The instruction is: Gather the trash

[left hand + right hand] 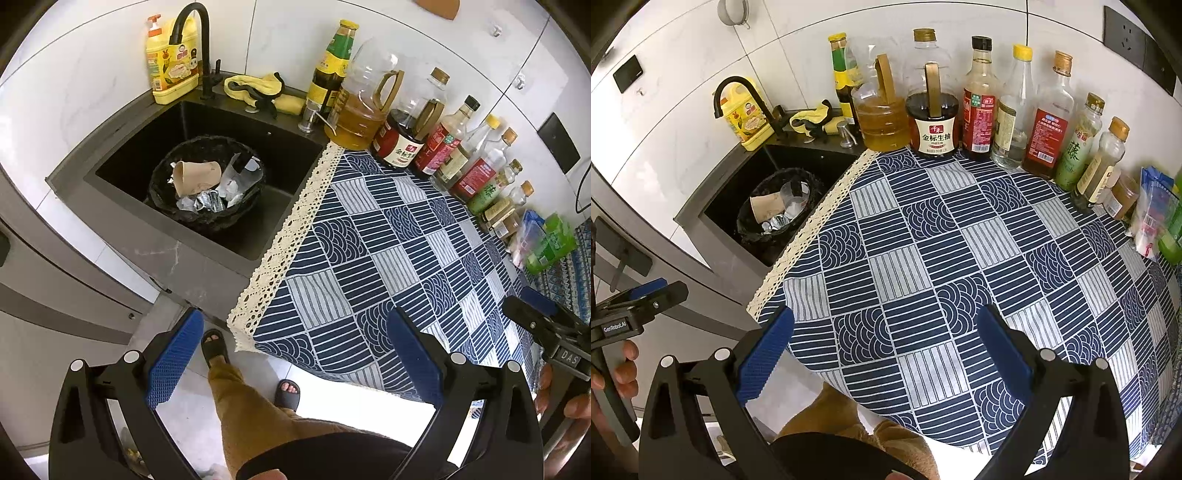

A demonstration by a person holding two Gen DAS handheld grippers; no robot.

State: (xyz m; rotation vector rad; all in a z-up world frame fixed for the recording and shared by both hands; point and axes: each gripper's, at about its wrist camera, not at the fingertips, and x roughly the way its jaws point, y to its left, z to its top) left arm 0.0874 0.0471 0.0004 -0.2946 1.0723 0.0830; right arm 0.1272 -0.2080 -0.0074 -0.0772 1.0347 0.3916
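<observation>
On the far cloth edge, the soy sauce jug point(934, 122) reads "金标生抽"; left gripper point(291, 354) and right gripper point(884, 350) gape empty.

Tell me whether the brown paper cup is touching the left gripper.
Apart. The left wrist view shows the brown paper cup lying in the black trash bin inside the sink, while the left gripper hangs open and empty above the floor, well short of it.

Woven tablecloth point(960, 258) (lace edge), crumpled paper cup point(195, 176)

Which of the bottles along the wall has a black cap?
The tall sauce bottle with the red label, just right of the dark soy sauce jug. Its cap is black; the other bottle caps look yellow or gold.
</observation>
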